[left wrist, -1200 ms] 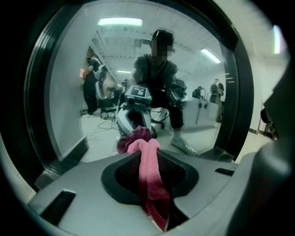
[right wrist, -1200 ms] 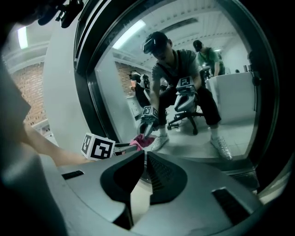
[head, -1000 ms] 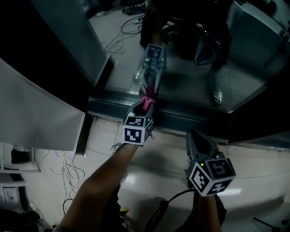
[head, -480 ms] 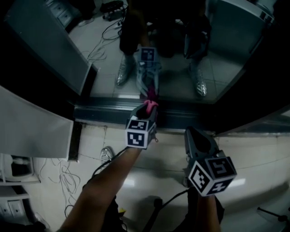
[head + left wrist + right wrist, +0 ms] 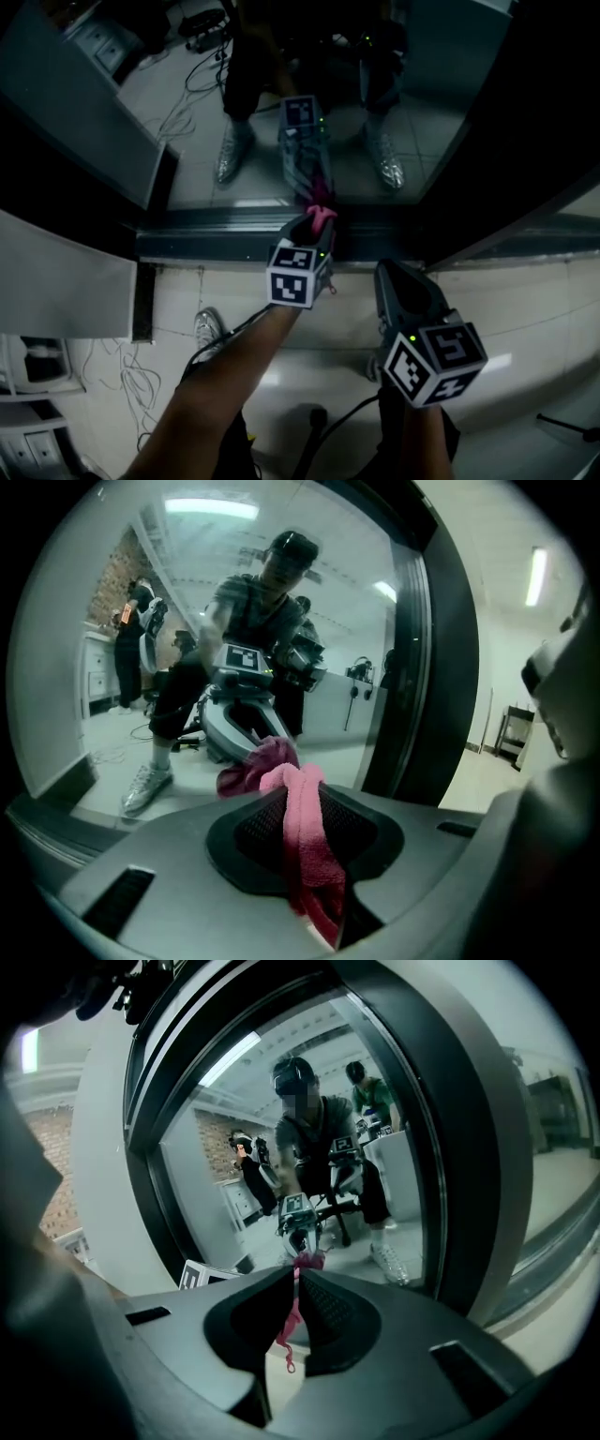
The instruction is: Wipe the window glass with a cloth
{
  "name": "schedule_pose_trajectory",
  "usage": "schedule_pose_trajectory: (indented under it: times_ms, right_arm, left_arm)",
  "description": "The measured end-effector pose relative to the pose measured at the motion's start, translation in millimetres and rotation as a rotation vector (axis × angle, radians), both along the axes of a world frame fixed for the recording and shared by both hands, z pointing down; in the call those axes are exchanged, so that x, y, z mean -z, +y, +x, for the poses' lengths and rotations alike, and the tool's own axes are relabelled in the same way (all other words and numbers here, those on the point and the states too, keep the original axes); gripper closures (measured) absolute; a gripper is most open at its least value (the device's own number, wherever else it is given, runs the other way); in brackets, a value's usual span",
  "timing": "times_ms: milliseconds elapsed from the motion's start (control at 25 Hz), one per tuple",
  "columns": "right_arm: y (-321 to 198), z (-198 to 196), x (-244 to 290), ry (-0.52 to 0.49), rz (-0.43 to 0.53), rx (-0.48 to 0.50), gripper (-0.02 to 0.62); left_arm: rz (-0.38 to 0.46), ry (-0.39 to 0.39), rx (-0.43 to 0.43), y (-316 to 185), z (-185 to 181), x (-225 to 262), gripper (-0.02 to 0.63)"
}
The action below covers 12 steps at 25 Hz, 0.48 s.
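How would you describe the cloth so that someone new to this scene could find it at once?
Find the window glass in its dark frame, then look low on the pane, just above the sill, where the left gripper meets it. The cloth is the bunched strip clamped in that gripper's jaws, pink where everything nearby is grey or black.
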State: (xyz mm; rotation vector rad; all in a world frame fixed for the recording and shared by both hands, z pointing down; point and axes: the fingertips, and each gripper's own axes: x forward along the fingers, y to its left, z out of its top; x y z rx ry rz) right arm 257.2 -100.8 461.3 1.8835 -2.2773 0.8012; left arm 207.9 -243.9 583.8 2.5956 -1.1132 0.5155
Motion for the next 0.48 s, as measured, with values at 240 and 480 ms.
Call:
schedule_pose_trajectory:
  times_ms: [240, 480]
  right_arm:
    - [7.2, 25.4, 3.8, -0.021, 0.008, -0.06, 0.578]
    - [20.8, 44.6, 0.0, -0.031, -0.003, -0.101, 0.578]
  left_arm:
    - [0.009, 0.004, -0.055, 11.4, 37.8, 3.7, 0.514]
    - [0.012, 0.022, -0.098, 24.5, 74.3, 6.3, 0.514]
